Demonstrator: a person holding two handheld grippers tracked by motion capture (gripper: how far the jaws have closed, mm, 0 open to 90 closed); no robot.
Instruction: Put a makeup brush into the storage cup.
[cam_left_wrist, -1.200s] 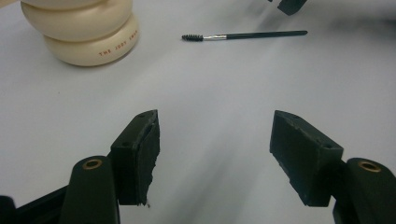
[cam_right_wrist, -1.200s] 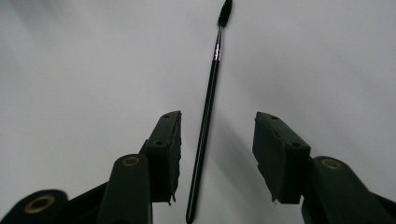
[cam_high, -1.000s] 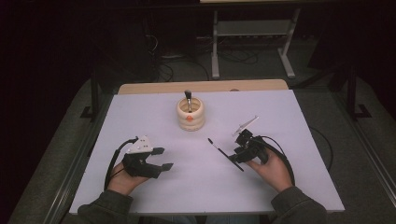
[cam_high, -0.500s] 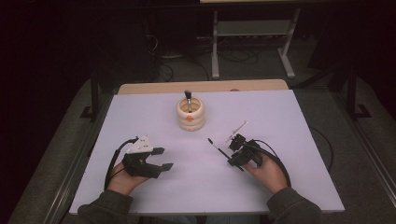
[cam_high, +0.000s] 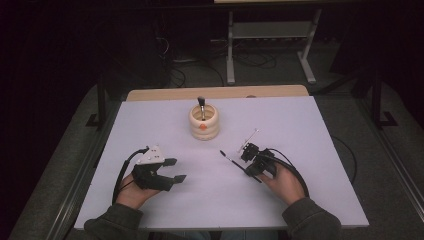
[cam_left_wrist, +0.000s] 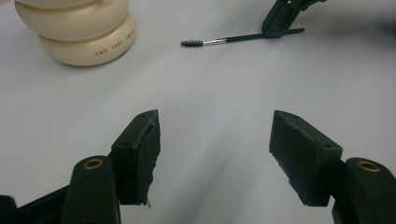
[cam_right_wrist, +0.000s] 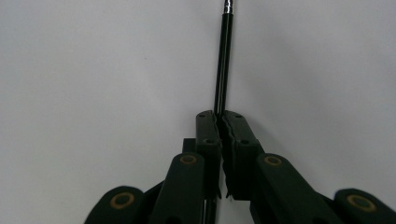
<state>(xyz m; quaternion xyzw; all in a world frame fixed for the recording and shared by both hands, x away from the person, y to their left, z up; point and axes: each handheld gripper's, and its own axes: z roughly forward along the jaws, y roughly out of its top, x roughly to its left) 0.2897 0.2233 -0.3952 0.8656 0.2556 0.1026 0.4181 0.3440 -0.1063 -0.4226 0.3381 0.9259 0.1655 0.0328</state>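
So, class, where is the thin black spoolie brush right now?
In the high view, the thin black spoolie brush lies right of centre on the white table, pinched by the right tool.

Slim black spoolie brush (cam_high: 231, 160) (bristle tip free) lies level.

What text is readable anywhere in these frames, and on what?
"THE JUST TREE" as best it reads, the last letters unclear: small reddish capitals on the lower ring of the cream holder, in the left gripper view.
An orange mark on the holder's front in the high view: too small to read.
Brush, grippers, table: no text.
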